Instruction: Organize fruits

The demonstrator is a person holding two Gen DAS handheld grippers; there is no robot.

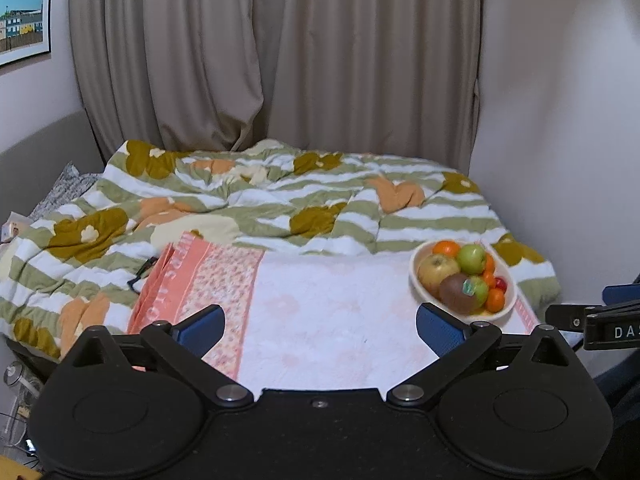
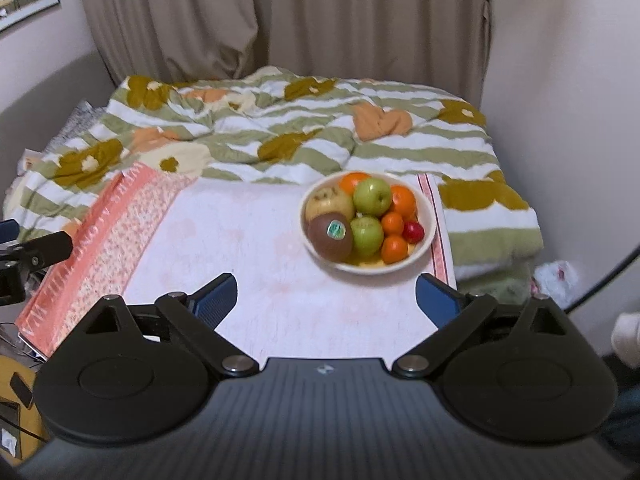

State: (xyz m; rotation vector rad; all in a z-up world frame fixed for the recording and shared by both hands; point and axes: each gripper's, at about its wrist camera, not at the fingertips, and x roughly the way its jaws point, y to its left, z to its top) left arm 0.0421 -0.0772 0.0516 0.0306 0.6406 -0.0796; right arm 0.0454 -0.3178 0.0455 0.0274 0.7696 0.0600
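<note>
**Both grippers wide and empty, fruit piled high in one bowl**

Nearest the right wrist camera, the right gripper has its blue pads spread well apart with nothing between them; the left gripper is likewise released and empty, hovering over the pale towel that covers the work surface; its pink patterned border runs along the left edge. Beyond the pads sits the cream bowl on the far right part of the towel, heaped with fruit — a brown kiwi with a sticker at the front, two green apples, a yellowish apple behind the kiwi, several oranges and a small red fruit against the right rim. Behind it lies a rumpled striped quilt, then beige curtains.

The risks, as I judge them: the fruit is stacked and round, so lifting a lower piece could send others rolling out; the towel looks soft over bedding, so pressing on the bowl's rim might tip it; smooth apple skin could slip from the pads if gripped off-centre — and nothing on the towel shows where the fruit is meant to go
</note>
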